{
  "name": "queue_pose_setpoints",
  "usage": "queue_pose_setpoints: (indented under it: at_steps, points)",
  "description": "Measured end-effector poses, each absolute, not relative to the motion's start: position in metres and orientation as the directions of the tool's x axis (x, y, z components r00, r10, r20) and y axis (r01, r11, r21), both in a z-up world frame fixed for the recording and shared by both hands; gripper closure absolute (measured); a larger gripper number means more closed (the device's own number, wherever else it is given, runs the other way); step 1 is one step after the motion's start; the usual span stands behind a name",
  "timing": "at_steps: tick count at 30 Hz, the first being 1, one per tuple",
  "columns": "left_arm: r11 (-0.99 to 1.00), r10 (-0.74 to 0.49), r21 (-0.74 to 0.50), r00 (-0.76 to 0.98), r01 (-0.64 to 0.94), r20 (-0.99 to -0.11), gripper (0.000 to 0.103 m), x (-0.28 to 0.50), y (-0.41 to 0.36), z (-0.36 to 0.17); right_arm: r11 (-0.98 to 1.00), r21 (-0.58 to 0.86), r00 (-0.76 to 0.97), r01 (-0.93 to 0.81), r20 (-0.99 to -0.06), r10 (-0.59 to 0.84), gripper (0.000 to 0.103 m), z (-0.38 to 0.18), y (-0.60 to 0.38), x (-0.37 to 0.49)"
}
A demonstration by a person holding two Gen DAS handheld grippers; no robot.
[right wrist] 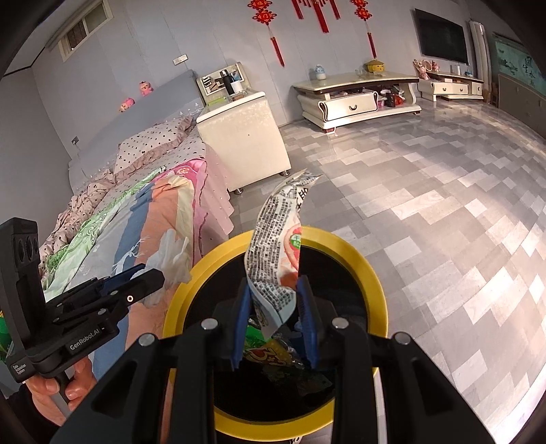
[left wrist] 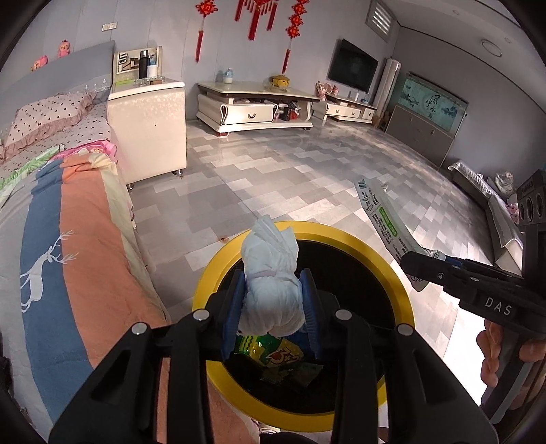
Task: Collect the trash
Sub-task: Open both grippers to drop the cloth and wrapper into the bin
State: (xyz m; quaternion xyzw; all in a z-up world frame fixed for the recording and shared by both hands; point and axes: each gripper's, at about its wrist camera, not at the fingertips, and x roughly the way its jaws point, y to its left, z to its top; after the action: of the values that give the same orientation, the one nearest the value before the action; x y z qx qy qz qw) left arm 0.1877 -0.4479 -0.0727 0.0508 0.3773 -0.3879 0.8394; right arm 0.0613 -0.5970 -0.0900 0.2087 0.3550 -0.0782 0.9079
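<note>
White crumpled tissue wad and printed plastic wrapper, each being pinched by left gripper and right gripper, are hanging over yellow-rimmed bin for dropping.

Bedroom-living room, grey tiled floor.
Bed with striped quilt, cream nightstand, TV cabinet, wall TV, red knot hangings.
</note>
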Motion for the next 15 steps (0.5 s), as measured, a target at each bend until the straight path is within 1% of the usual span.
queue_pose_setpoints:
  at_steps: [2, 3, 4, 6, 8, 10, 11, 12, 13, 15]
  points:
    - [0.691, -0.619, -0.219, 0.409, 0.689, -0.671, 0.068, 0.189, -0.447, -0.073, 0.898, 0.325, 0.736, 0.296, -0.677, 0.003, 0.077, -0.09, -0.599, 0.061]
    - [0.69, -0.622, -0.222, 0.406, 0.689, -0.67, 0.065, 0.189, -0.448, -0.072, 0.895, 0.328, 0.736, 0.301, -0.678, 0.0, 0.077, -0.09, -0.6, 0.061]
    - [0.689, -0.624, -0.224, 0.407, 0.689, -0.667, 0.057, 0.19, -0.448, -0.072, 0.893, 0.331, 0.737, 0.304, -0.676, 0.0, 0.077, -0.089, -0.601, 0.06]
    - [0.696, -0.623, -0.22, 0.421, 0.684, -0.659, 0.048, 0.19, -0.445, -0.068, 0.89, 0.335, 0.738, 0.309, -0.675, -0.002, 0.076, -0.088, -0.602, 0.059]
    - [0.696, -0.625, -0.225, 0.421, 0.681, -0.658, 0.047, 0.19, -0.442, -0.067, 0.887, 0.331, 0.736, 0.321, -0.677, -0.013, 0.076, -0.087, -0.603, 0.057]
    - [0.699, -0.625, -0.229, 0.425, 0.677, -0.655, 0.04, 0.19, -0.438, -0.065, 0.884, 0.331, 0.736, 0.331, -0.676, -0.023, 0.067, -0.088, -0.605, 0.054]
    - [0.703, -0.624, -0.227, 0.431, 0.674, -0.652, 0.037, 0.19, -0.435, -0.065, 0.881, 0.331, 0.737, 0.337, -0.675, -0.029, 0.06, -0.088, -0.605, 0.053]
    - [0.709, -0.621, -0.224, 0.441, 0.669, -0.648, 0.031, 0.19, -0.43, -0.064, 0.88, 0.329, 0.738, 0.341, -0.674, -0.034, 0.058, -0.087, -0.604, 0.052]
    - [0.713, -0.618, -0.221, 0.448, 0.666, -0.646, 0.028, 0.189, -0.427, -0.062, 0.881, 0.323, 0.736, 0.345, -0.676, -0.04, 0.058, -0.088, -0.604, 0.05]
    - [0.724, -0.609, -0.21, 0.465, 0.657, -0.643, 0.025, 0.187, -0.417, -0.06, 0.883, 0.315, 0.736, 0.348, -0.675, -0.049, 0.058, -0.089, -0.601, 0.048]
